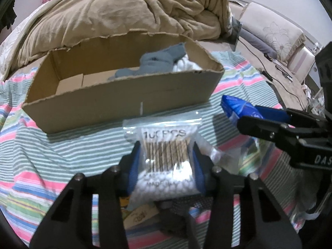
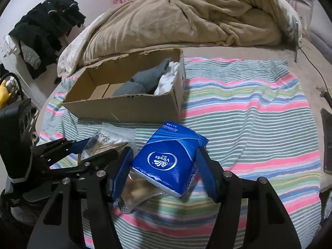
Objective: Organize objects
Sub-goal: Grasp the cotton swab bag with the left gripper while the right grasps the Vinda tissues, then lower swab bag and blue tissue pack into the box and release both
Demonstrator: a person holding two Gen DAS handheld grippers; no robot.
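Left gripper point(image 1: 166, 166) jaws pinch the light, slippery cotton swab bag point(image 1: 166, 155) mid-body; right gripper point(image 2: 164, 166) jaws squeeze the soft Vinda tissue pack point(image 2: 166, 157).

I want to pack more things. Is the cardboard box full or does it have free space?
Partly filled. The cardboard box holds grey cloth and white cloth at one end; the rest shows bare bottom.

We see one cardboard box point(image 2: 124, 105). In it we count one grey cloth point(image 2: 143, 81) and one white cloth point(image 2: 168, 78). We see one clear bag of cotton swabs point(image 1: 166, 161) and one blue pack of tissues point(image 2: 168, 161). There is one striped sheet point(image 2: 249, 114) and one tan blanket point(image 2: 176, 20). We count two grippers, the left gripper point(image 1: 166, 164) and the right gripper point(image 2: 164, 166).
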